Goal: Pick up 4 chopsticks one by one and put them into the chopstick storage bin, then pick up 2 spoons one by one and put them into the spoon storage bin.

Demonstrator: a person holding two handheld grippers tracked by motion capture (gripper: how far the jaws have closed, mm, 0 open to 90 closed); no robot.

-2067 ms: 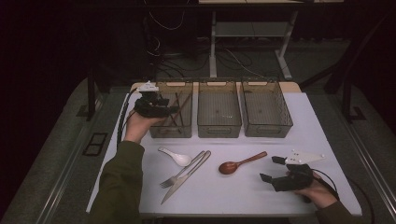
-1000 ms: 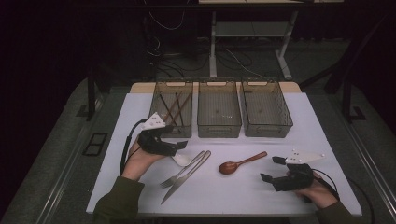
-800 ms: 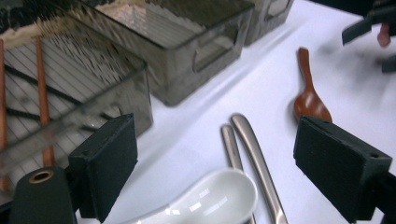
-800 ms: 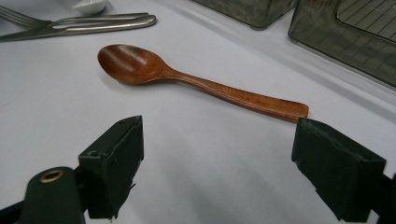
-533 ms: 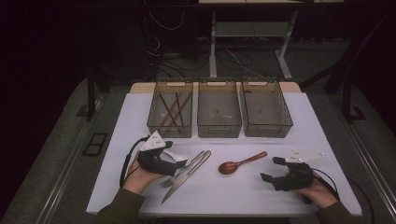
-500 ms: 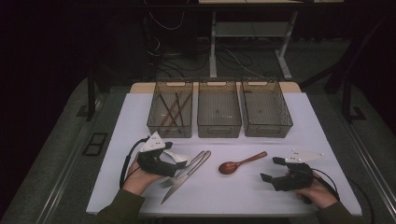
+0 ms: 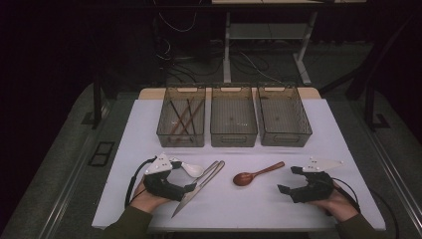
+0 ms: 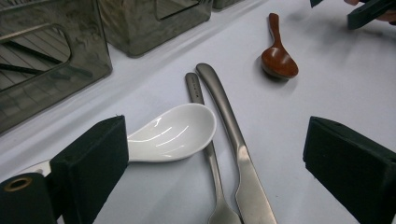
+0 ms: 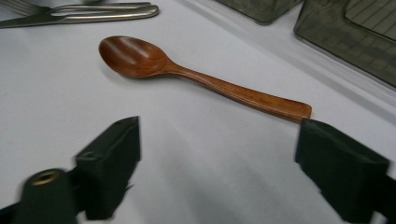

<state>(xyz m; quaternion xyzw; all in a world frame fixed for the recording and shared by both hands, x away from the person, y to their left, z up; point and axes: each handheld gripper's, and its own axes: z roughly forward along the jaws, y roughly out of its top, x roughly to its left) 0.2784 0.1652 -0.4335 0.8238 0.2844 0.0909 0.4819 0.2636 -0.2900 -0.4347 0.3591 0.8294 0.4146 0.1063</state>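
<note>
Our left gripper (image 7: 191,188) now down from the bins (image 7: 180,117), jaws just widening over white spoon (image 8: 173,133) (near the worktop's front-left corner), our right gripper (image 7: 291,180) gaping, empty, beside wooden spoon (image 9: 196,77).

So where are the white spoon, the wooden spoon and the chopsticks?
white spoon (image 8: 175,133), left gripper view, on its bowl
wooden spoon (image 9: 133,56), right gripper view, on its bowl
chopsticks (image 7: 180,119), high view, mid-length, in the left bin

A glossy white ceramic soup spoon (image 8: 175,133), a reddish-brown wooden spoon (image 9: 196,74), a silver-grey steel knife (image 8: 236,149) and fork (image 8: 205,140), on a plain white tabletop (image 7: 278,204); smoky translucent grey bins (image 7: 234,117).
</note>
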